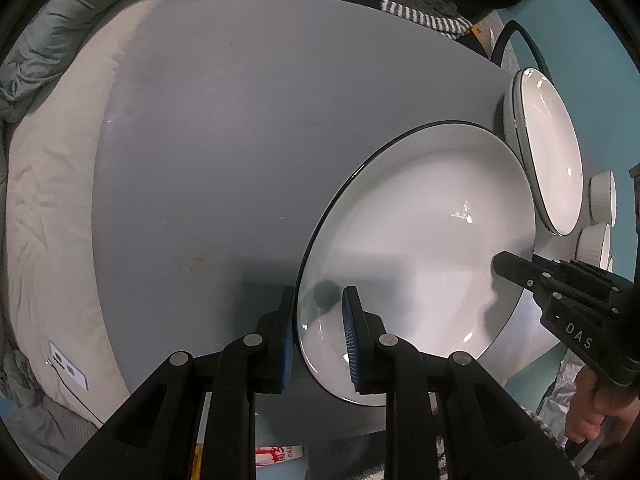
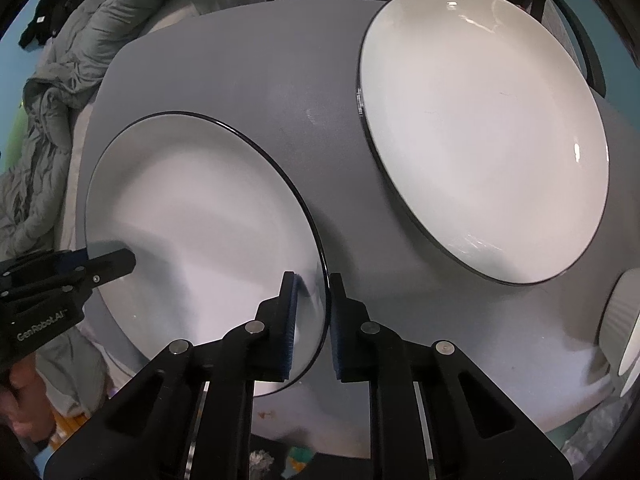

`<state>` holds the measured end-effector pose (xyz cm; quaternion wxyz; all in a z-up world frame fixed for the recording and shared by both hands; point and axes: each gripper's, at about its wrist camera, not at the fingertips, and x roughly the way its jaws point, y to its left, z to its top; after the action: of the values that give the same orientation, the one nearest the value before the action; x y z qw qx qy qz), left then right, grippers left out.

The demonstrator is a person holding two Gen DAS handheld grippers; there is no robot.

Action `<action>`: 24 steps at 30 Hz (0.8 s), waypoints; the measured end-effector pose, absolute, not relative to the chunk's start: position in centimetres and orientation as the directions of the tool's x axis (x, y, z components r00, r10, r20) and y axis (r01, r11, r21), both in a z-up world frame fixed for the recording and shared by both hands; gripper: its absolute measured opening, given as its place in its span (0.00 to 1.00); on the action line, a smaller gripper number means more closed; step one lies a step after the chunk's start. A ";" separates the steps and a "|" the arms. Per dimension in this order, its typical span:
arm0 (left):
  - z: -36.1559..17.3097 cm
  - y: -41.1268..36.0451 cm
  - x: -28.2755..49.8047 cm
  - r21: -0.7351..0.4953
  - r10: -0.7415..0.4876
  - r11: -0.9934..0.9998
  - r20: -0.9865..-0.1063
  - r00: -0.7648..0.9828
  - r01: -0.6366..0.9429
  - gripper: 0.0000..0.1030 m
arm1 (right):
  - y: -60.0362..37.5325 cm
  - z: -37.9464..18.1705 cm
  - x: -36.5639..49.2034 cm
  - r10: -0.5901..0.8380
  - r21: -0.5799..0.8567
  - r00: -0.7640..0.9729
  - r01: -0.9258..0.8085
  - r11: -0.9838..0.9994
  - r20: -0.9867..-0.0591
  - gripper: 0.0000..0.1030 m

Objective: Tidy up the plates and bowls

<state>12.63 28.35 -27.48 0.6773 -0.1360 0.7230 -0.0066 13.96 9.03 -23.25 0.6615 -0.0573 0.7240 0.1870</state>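
A large white plate with a dark rim (image 1: pixel 420 220) (image 2: pixel 200 208) lies over the grey round table (image 1: pixel 220 140) (image 2: pixel 240 80). My left gripper (image 1: pixel 319 294) straddles its left rim from above, one pad inside the plate and one outside, shut on it. On the opposite rim my right gripper (image 2: pixel 313 278) is shut the same way. Each view shows the other gripper's fingers (image 1: pixel 516 270) (image 2: pixel 116 262) on the far edge. A second large white plate (image 2: pixel 480 132) (image 1: pixel 552 152) rests on the table beyond, apart from the first.
Small white ribbed bowls (image 1: pixel 602 196) (image 2: pixel 624 320) stand at the table's right edge, beside the second plate. A rumpled grey-green quilt (image 2: pixel 52 100) and pale bedding (image 1: pixel 48 200) lie to the left of the table. A dark chair (image 2: pixel 580 40) stands behind it.
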 end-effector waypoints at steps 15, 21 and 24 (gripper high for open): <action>-25.2 26.4 13.6 -0.196 -0.201 0.971 -0.979 -0.020 -0.139 0.21 | 7.7 -21.8 14.7 0.195 0.218 -0.105 -0.301 0.928 -0.975 0.13; -24.1 25.5 14.6 -0.198 -0.200 0.974 -0.980 -0.008 -0.112 0.21 | 6.6 -20.9 15.7 0.202 0.218 -0.085 -0.279 0.935 -0.976 0.13; -23.6 24.7 15.6 -0.194 -0.195 0.976 -0.981 -0.004 -0.093 0.21 | 5.5 -20.6 16.1 0.204 0.217 -0.077 -0.263 0.940 -0.976 0.13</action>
<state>15.57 24.69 -23.60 0.6984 -0.1021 0.7074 -0.0365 16.14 5.49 -20.57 0.6792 -0.0208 0.7133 0.1717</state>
